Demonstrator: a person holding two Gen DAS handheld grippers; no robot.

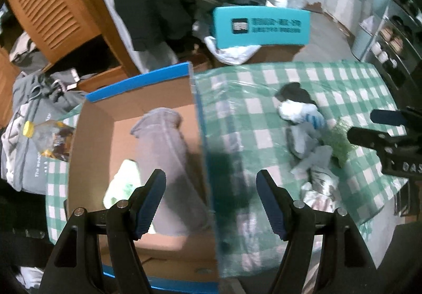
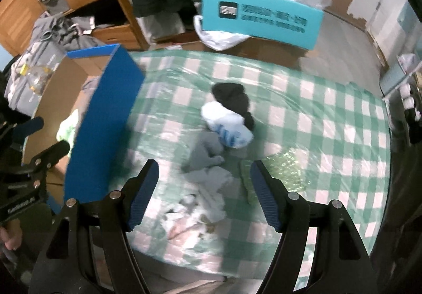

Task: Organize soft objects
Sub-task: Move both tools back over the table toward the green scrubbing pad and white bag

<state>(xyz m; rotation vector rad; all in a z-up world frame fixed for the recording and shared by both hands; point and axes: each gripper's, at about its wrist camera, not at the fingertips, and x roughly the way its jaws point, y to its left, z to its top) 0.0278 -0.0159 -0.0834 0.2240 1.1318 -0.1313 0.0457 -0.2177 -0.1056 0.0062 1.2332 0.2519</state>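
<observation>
Blue-padded and spread wide, the left gripper hangs empty over the box edge — a grey cloth lies inside. The right gripper, jaws equally wide, holds nothing above the socks heaped on the checked desk. Farther back sit a white bundle — touching a black cloth — then a teal chair.

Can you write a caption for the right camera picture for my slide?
Right gripper with open jaws above a sock pile on the green checked tablecloth, beside a blue cardboard box.
</observation>
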